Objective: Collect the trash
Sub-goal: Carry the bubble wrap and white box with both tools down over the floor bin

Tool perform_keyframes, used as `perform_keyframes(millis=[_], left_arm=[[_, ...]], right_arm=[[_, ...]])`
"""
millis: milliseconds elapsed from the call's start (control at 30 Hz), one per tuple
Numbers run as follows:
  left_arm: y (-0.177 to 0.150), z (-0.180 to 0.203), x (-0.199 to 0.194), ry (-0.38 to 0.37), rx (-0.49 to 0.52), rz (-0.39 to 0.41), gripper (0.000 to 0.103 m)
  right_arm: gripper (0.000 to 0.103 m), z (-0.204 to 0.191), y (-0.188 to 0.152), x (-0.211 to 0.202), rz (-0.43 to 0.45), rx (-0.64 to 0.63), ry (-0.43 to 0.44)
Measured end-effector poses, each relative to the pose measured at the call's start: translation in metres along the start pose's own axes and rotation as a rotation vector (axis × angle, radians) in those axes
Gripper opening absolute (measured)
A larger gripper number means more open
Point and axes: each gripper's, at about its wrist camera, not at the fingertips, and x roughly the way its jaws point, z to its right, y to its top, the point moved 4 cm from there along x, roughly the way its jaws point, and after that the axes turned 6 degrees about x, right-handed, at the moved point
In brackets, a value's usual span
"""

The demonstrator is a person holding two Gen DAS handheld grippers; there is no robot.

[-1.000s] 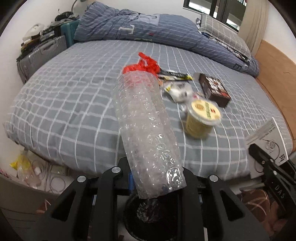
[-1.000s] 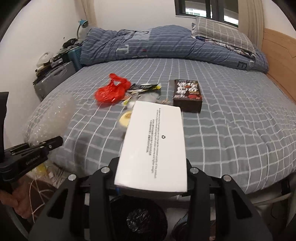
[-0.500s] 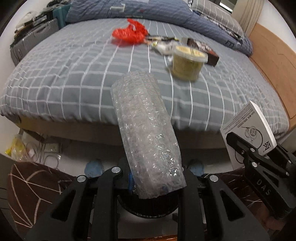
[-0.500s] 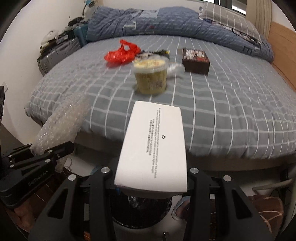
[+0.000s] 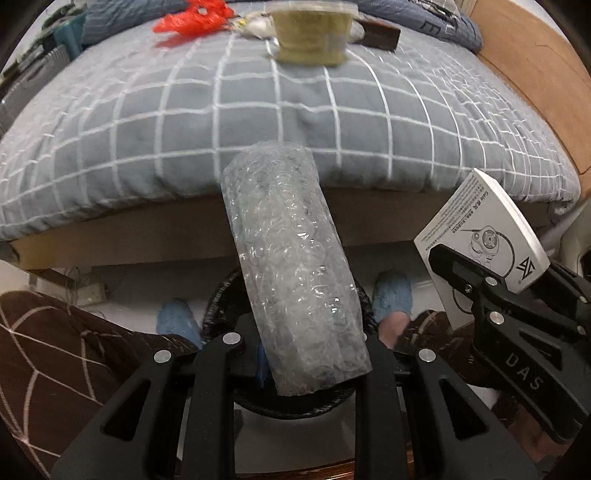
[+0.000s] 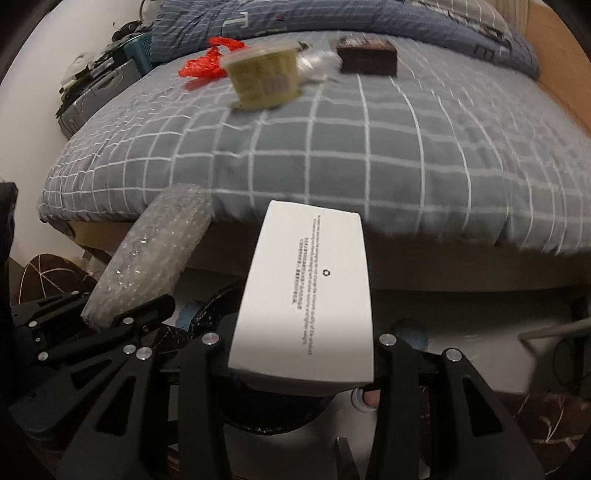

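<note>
My left gripper (image 5: 299,354) is shut on a roll of clear bubble wrap (image 5: 291,266) and holds it over a black-lined trash bin (image 5: 221,306) on the floor. My right gripper (image 6: 299,354) is shut on a white cardboard box (image 6: 306,295), also above the bin (image 6: 207,314). The box shows at the right of the left wrist view (image 5: 480,236). The bubble wrap shows at the left of the right wrist view (image 6: 155,258). On the bed lie a yellow lidded cup (image 6: 264,79), a red plastic bag (image 6: 207,62) and a dark brown box (image 6: 369,57).
The grey checked bed (image 5: 258,110) fills the upper half, its edge just beyond the bin. A folded blue duvet (image 6: 332,18) lies at the far end. A suitcase (image 6: 96,99) stands left of the bed. The person's blue slippers (image 5: 391,299) flank the bin.
Both grippers have dropped and tilted down from bed height to just above the bin on the floor, still holding the bubble wrap and the white box.
</note>
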Motion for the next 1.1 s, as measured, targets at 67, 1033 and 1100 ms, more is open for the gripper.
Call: perform_keyframes(millis=[67, 1033, 1100], left_arm=[[0.001, 0.000, 0.004, 0.016, -0.011, -0.001, 0.021], [-0.062, -0.045, 0.038, -0.066, -0.096, -0.195, 0.021], [-0.061, -0.044, 0.043, -0.079, -0.080, -0.199, 0.022]], right_arm=[[0.040, 0.008, 0.001, 0.005, -0.001, -0.002, 0.002], [0.040, -0.022, 0.006, 0.043, -0.089, -0.079, -0.018], [0.040, -0.012, -0.002, 0.044, -0.110, -0.074, -0.047]])
